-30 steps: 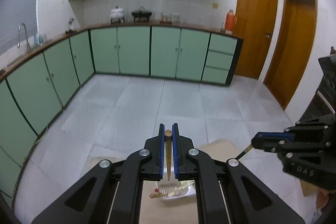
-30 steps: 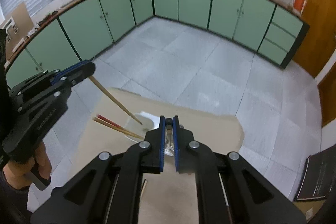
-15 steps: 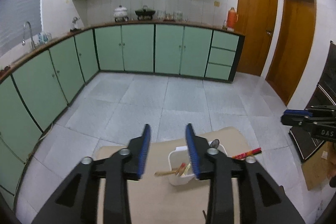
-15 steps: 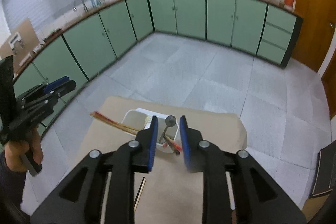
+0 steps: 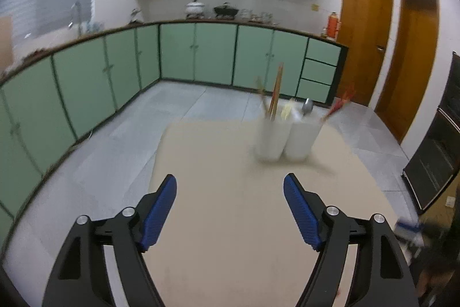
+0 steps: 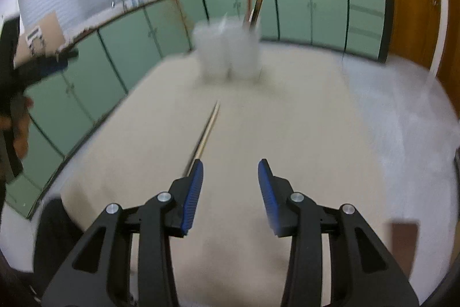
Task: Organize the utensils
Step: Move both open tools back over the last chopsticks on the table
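- Hovering over a beige table (image 5: pixel 230 220), the left gripper (image 5: pixel 230 209) has its blue-padded jaws spread wide and opening, with nothing between them; only bare tabletop shows in the gap.
- Seen from the left wrist, a white utensil holder (image 5: pixel 287 134) stands upright on the table at about 1 o'clock from that gripper, well apart from it. It looks like two white tubs side by side, touching.
- Wooden chopsticks (image 5: pixel 274 97) stick up out of its left tub; a metal spoon (image 5: pixel 307 105) and red-tipped chopsticks (image 5: pixel 339 102) lean out of the right one. Motion blur softens all of this.
- At 4 o'clock in the same view, a smeared blue-and-dark shape at the table's right edge cannot be identified for sure.
- From the right wrist, a person's hand (image 6: pixel 17 128) shows at 9 o'clock, gripping a dark handle.
- A single loose chopstick (image 6: pixel 207 131) lies flat on the table, running from beside the right gripper's left finger up toward 12 o'clock, in the direction of the holder.
- The right gripper (image 6: pixel 230 177) is released, jaws opening, empty; the chopstick sits just outside the left pad, not between the two.
- Beyond it at 12 o'clock, the holder is heavily blurred, with utensils standing in it.
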